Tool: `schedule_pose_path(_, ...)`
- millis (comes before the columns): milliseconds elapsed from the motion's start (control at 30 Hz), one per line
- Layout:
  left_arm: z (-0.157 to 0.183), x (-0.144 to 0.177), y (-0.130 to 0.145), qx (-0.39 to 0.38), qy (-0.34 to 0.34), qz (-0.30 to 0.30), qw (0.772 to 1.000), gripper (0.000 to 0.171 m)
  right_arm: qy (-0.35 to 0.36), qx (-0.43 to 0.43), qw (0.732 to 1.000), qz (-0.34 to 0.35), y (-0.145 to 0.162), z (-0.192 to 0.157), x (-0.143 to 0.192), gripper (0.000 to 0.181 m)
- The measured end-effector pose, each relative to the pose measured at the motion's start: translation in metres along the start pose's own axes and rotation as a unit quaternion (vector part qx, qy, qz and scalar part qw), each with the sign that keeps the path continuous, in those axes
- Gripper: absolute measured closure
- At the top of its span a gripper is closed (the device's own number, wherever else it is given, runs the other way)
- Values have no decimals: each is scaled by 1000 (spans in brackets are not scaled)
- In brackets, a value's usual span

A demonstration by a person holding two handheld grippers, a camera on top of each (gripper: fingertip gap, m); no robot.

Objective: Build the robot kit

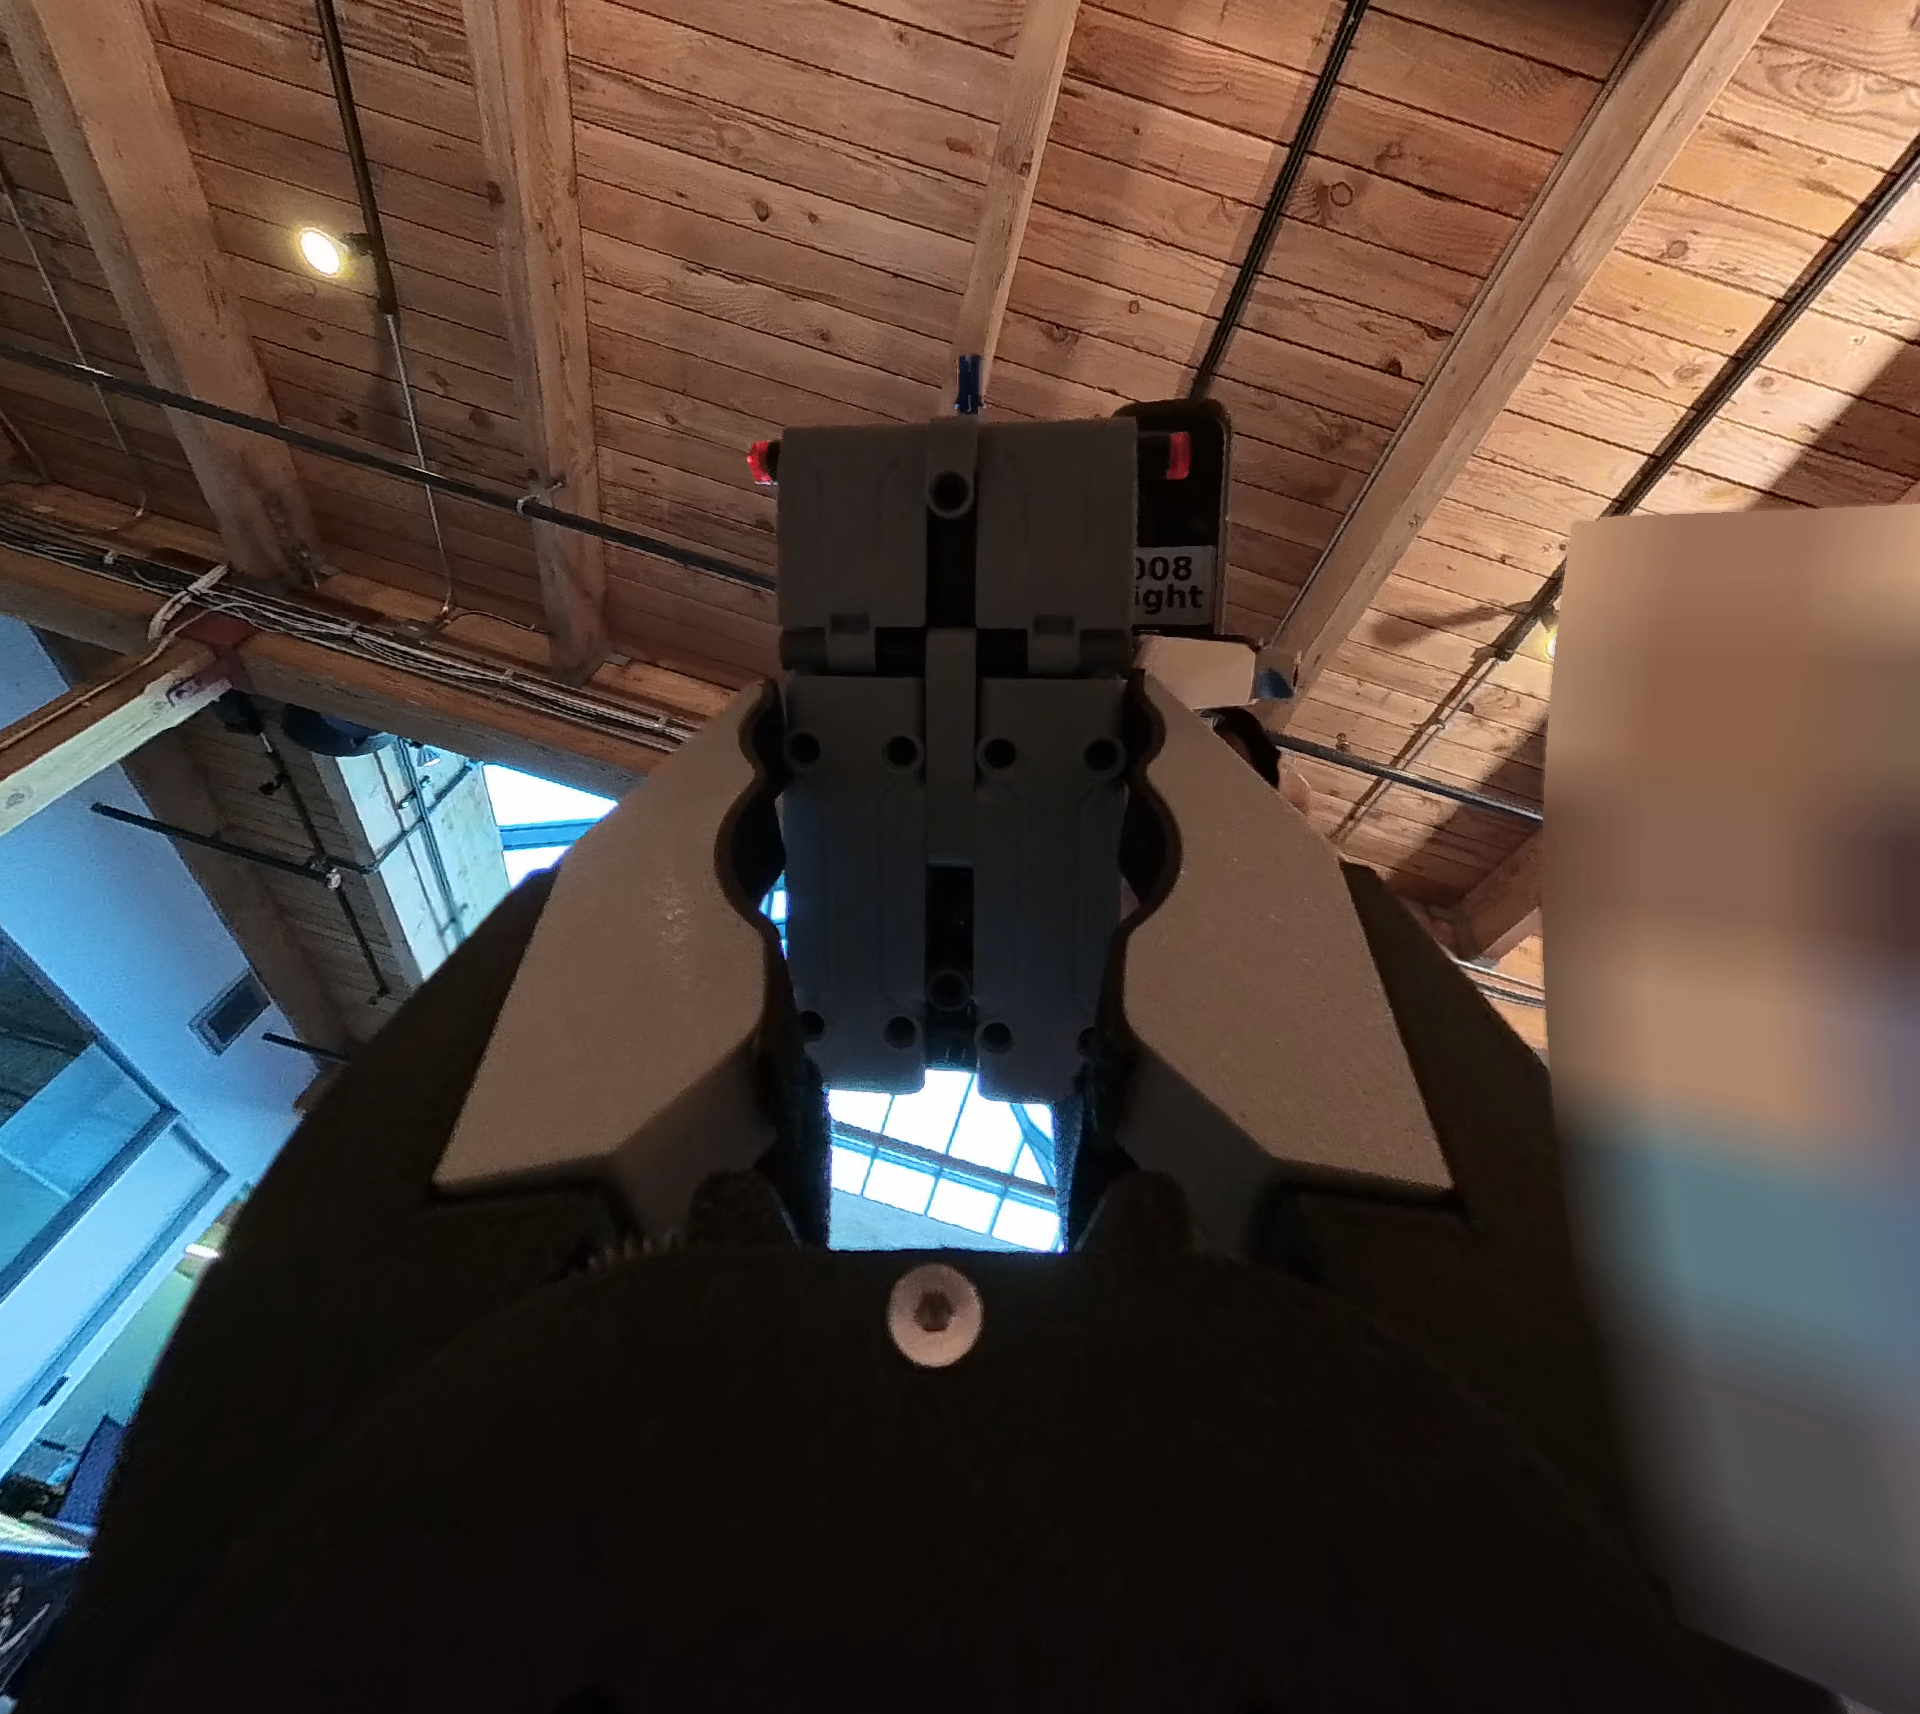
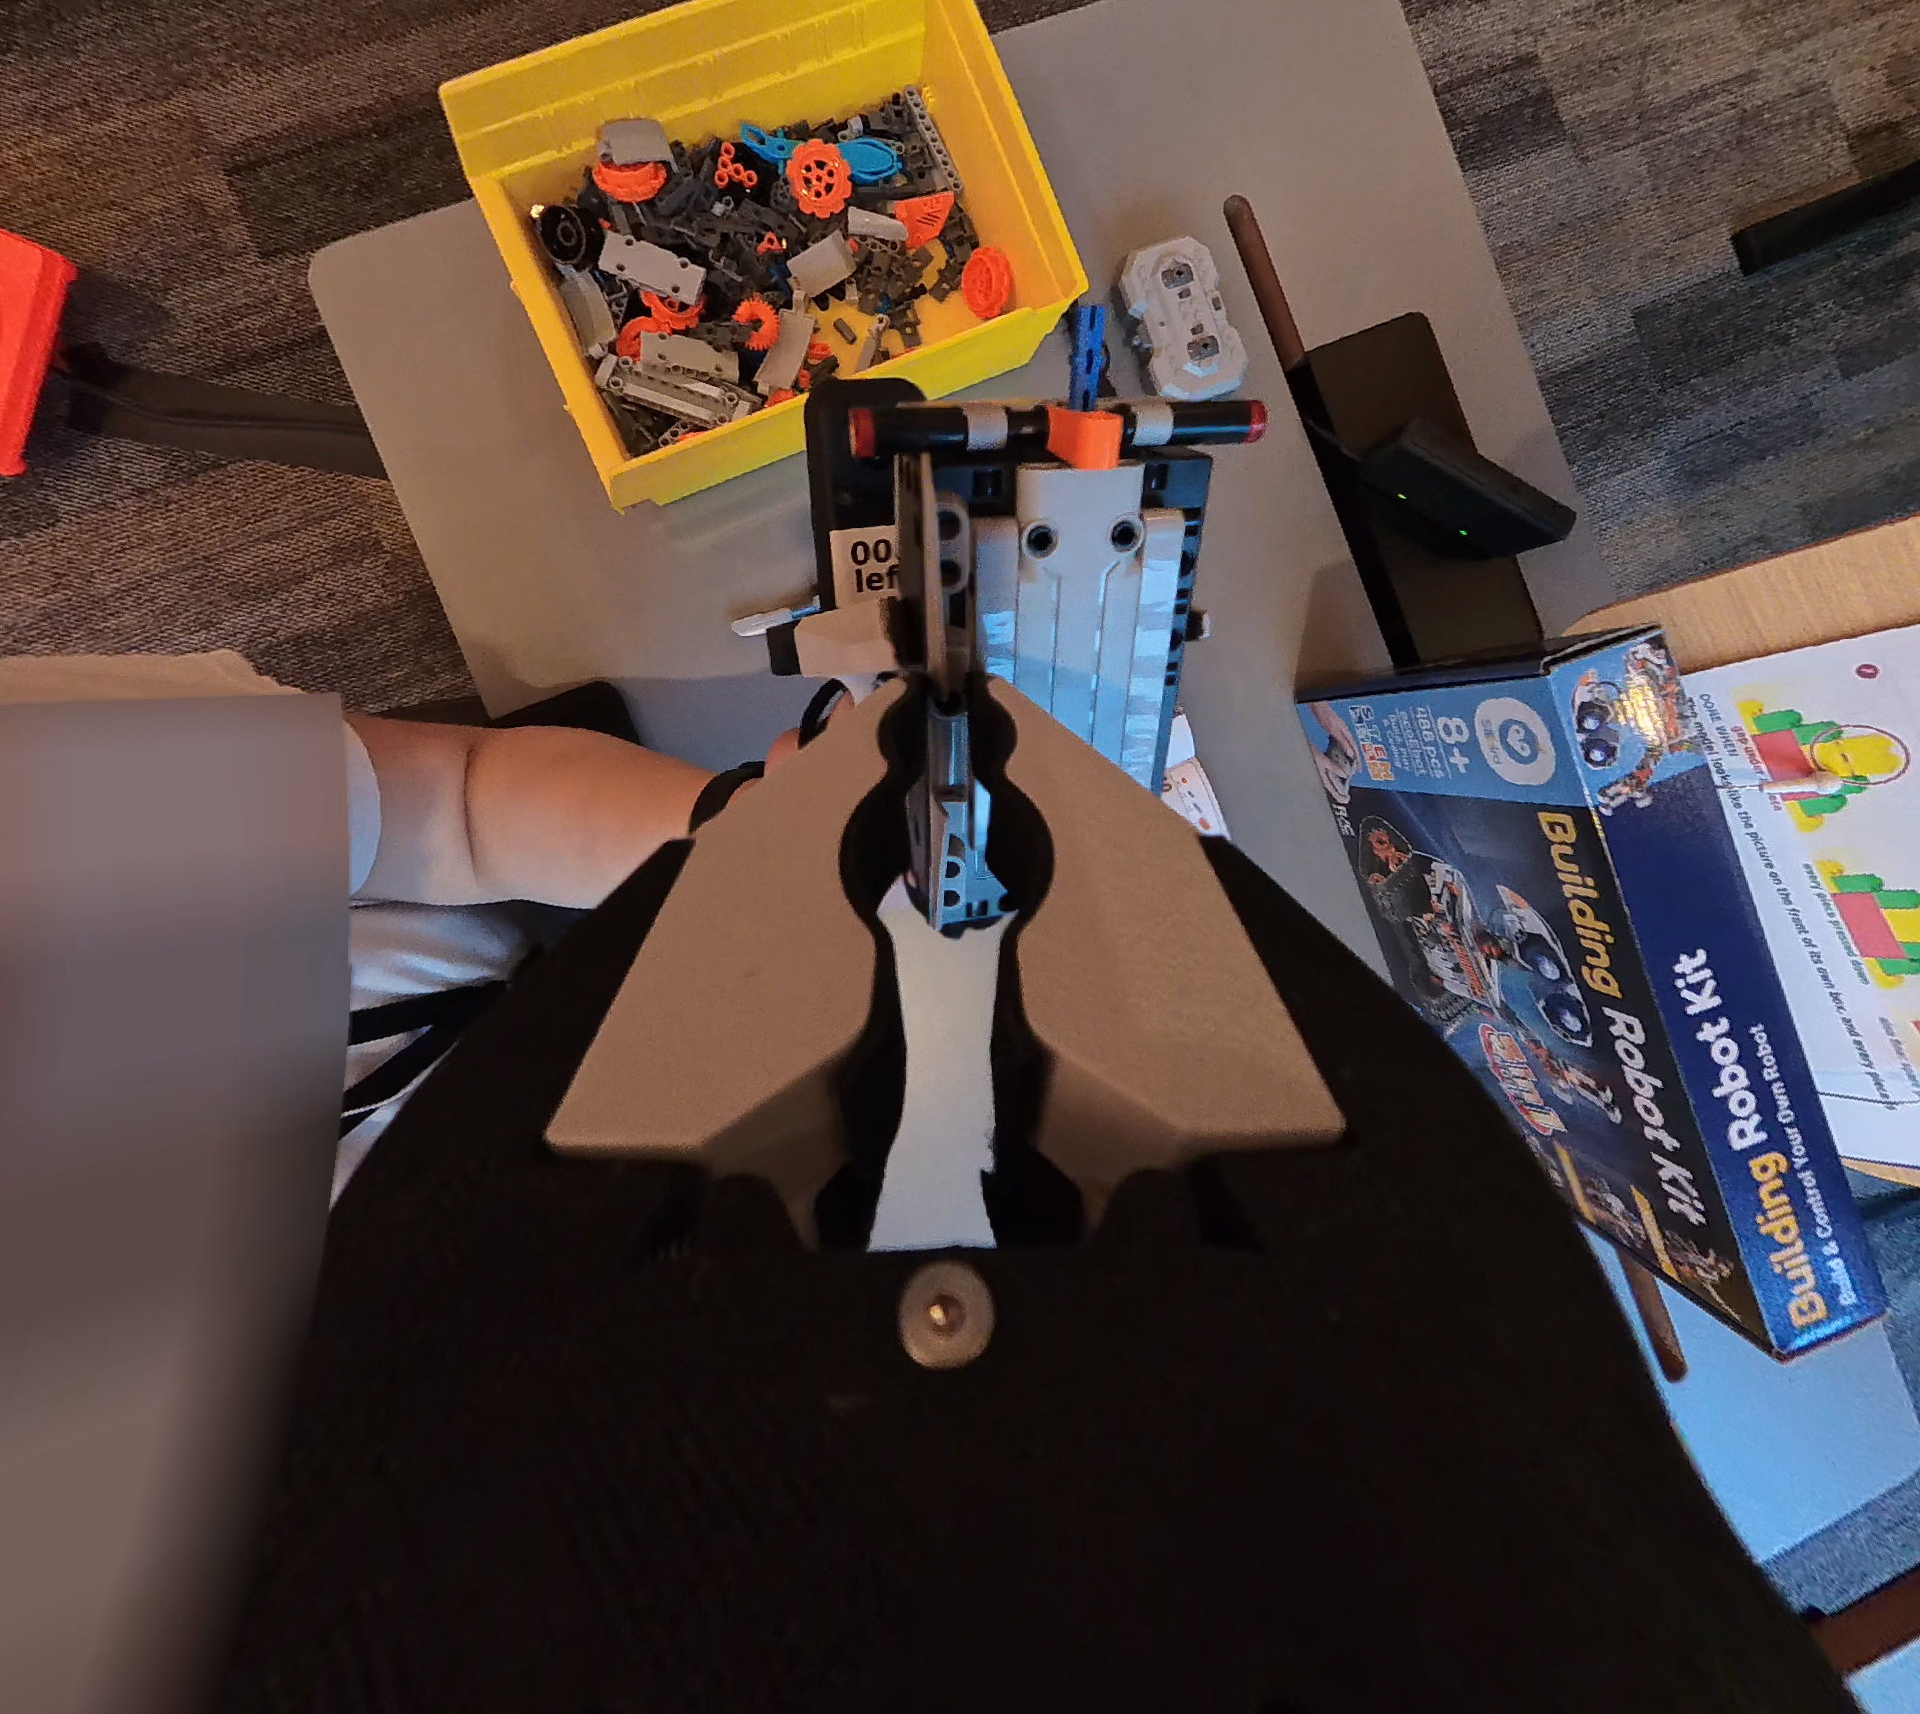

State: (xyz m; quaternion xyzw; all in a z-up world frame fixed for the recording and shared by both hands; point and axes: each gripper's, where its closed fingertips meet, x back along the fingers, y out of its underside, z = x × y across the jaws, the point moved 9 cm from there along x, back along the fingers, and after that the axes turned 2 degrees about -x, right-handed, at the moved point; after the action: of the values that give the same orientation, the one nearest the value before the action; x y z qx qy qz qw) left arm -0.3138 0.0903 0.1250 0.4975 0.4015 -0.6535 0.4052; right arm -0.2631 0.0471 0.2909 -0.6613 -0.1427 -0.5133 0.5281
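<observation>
A grey building-block assembly (image 1: 951, 542) is held up in the air between both grippers. My left gripper (image 1: 951, 729) points at the wooden ceiling and is shut on the assembly's wide grey panels. My right gripper (image 2: 948, 693) looks down at the table and is shut on a thin grey panel at the assembly's (image 2: 1081, 604) left edge. A black axle with red ends and an orange piece (image 2: 1049, 423) crosses its far end, and a blue pin (image 2: 1086, 350) sticks out beyond it. Each gripper's black body shows behind the assembly in the other's view.
A yellow bin (image 2: 966, 54) of several loose pieces stands on the grey table (image 2: 1195, 106). Beside it lie a grey block (image 2: 1184, 314) and a black stand (image 2: 1455, 501). A blue kit box (image 2: 1621, 989) and an instruction sheet (image 2: 1829, 833) are at right. A person's arm (image 2: 499, 791) is at left. The grippers are tip to tip, or close to it.
</observation>
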Motion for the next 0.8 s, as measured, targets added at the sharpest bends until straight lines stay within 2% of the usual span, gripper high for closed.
schedule_pose_path(467,-10,5,0,33,-19,20,999,108,14,5,999,-32,-8,8,-11,174)
schedule_pose_path(800,-8,3,1,35,-14,20,999,109,15,33,999,-22,-9,7,-10,174)
